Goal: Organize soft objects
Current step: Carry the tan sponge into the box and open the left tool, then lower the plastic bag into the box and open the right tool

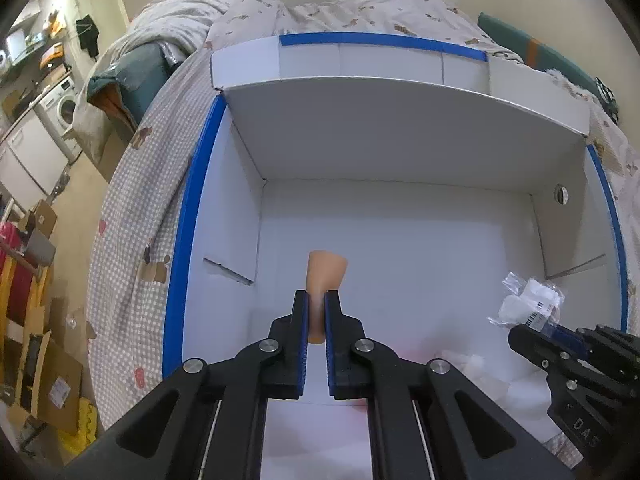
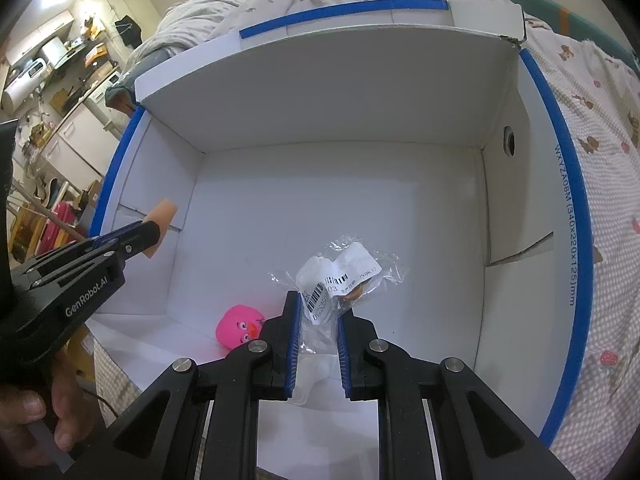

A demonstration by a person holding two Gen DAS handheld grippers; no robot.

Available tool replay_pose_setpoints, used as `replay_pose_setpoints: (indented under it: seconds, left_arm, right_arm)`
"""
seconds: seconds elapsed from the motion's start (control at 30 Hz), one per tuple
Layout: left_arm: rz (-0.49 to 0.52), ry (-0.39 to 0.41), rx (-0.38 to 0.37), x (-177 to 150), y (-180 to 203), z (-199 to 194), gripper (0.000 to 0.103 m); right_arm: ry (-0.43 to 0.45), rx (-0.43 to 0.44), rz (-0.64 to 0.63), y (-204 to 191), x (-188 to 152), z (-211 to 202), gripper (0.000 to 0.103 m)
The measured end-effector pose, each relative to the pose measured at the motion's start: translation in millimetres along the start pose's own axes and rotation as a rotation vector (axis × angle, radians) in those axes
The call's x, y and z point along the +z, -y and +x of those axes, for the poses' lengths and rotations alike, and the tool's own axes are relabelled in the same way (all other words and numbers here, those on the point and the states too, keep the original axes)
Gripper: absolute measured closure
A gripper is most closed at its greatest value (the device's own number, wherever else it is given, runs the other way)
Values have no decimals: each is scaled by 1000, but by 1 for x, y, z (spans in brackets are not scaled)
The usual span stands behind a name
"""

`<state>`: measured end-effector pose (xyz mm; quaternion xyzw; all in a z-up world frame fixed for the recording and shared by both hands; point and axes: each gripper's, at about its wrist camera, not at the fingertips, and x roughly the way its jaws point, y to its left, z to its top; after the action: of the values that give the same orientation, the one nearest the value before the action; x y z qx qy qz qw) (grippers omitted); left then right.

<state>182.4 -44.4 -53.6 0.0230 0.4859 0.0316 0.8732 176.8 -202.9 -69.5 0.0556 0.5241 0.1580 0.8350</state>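
A bed covered in a checked quilt [image 1: 132, 208] fills the scene, and on it sits a large white cardboard box [image 2: 360, 92] with blue edging, its flaps standing open and its floor mostly bare. Both tools reach down into this box from the near side. The left gripper [image 1: 316, 312] is clamped tight on a small peach-coloured soft piece [image 1: 326, 268], squeezing its lower half thin between the blue pads while the upper end sticks out above the jaws; in the right wrist view it hangs near the box's left wall, clear of the floor. The right gripper [image 2: 316, 320] is closed on a crinkly clear plastic packet [image 2: 340, 276] with a white barcode label, holding it by the near edge so the rest fans out ahead, above the box floor. Judging by how both give under the pads, they are light and squashy: the peach piece deforms readily and should be held mid-body, not at a tip, while the packet's film looks slippery, so pinching across the padded contents seems safer than the loose film. A pink rubber toy [image 2: 239, 326] with a face lies on the box floor just left of the right gripper
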Motion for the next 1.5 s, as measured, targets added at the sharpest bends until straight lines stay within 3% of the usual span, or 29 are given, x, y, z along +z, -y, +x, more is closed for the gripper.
replay_pose_setpoints:
  seconds: [0.1,0.27,0.33,0.4,0.47,0.57,0.6,0.67,0.7,0.73,1.07,1.5]
  left_arm:
    - [11,-2,-1,-2,3,0,87]
    - [19,-10,-1,-4,5,0,84]
    - [17,-14,-7,-4,6,-1,77]
    - [13,-14,2,-4,6,-1,50]
    - [5,9,31,-5,5,-4,39]
    - [6,25,27,-4,5,-7,39]
    - [10,24,24,-4,6,-7,39]
    - [13,31,25,-4,6,-9,38]
    - [12,33,24,-3,6,-9,38]
    - [10,34,24,-3,5,-9,38]
    - [22,29,0,-2,6,-10,38]
    - [35,74,29,-12,-4,-48,38]
  right_arm:
    - [0,-4,-6,0,-1,0,85]
    - [-1,-8,-11,-1,-1,0,84]
    - [-1,-11,-9,-1,0,1,84]
    - [-2,-11,-5,-1,0,1,84]
    - [2,-5,0,0,0,0,84]
    - [32,-12,4,0,2,-4,81]
    - [39,-8,12,1,2,-5,73]
    - [62,5,35,4,4,-10,45]
    - [87,11,44,5,4,-14,24]
    - [115,16,50,5,4,-18,20]
    - [119,2,28,3,7,-19,20]
    - [199,-18,2,-3,-10,-49,20]
